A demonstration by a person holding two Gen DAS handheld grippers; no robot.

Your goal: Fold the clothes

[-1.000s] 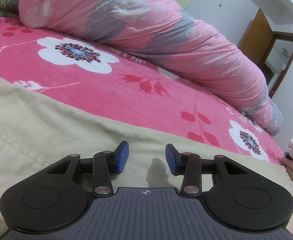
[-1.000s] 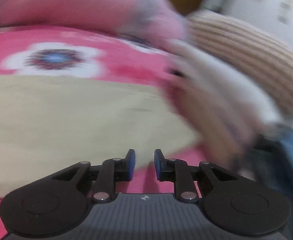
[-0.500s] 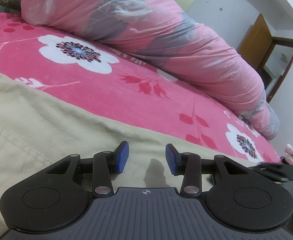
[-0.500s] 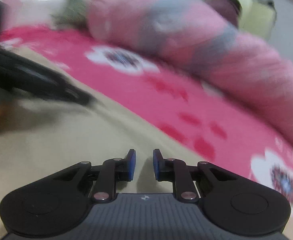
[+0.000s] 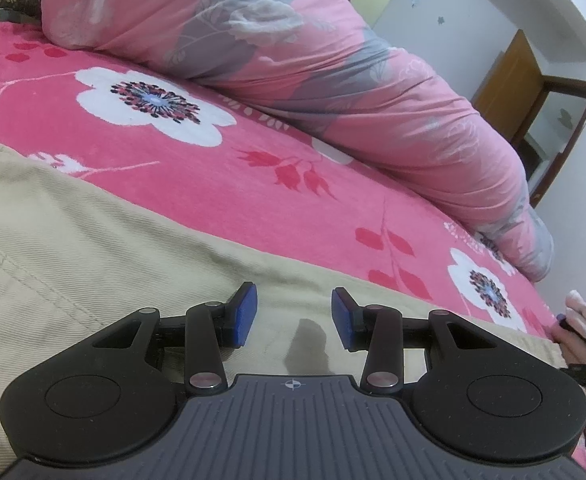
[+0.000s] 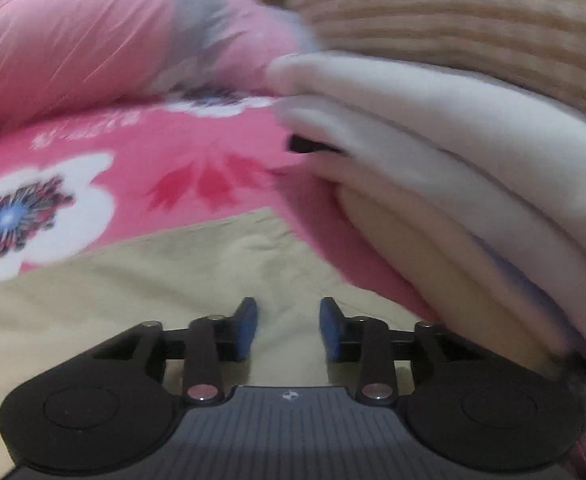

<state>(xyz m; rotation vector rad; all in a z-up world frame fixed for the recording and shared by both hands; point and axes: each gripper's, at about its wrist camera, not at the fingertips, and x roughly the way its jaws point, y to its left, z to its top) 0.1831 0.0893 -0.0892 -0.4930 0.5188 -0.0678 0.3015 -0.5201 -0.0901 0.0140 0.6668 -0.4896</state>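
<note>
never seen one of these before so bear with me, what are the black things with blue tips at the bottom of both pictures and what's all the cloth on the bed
Those black things are hand-held grippers; a person carries one in each hand. Each picture comes from a camera mounted on one gripper, looking forward along its two blue-tipped fingers. One picture shows the left gripper, the other the right gripper. Both are open and hold nothing.

Below them lies a beige garment, spread flat on a pink flowered bedsheet; this is the clothing to be folded. Behind it is a rolled pink and grey quilt. In the right gripper's picture, which is blurred, a stack of folded cream and tan clothes sits close by on the right.
</note>
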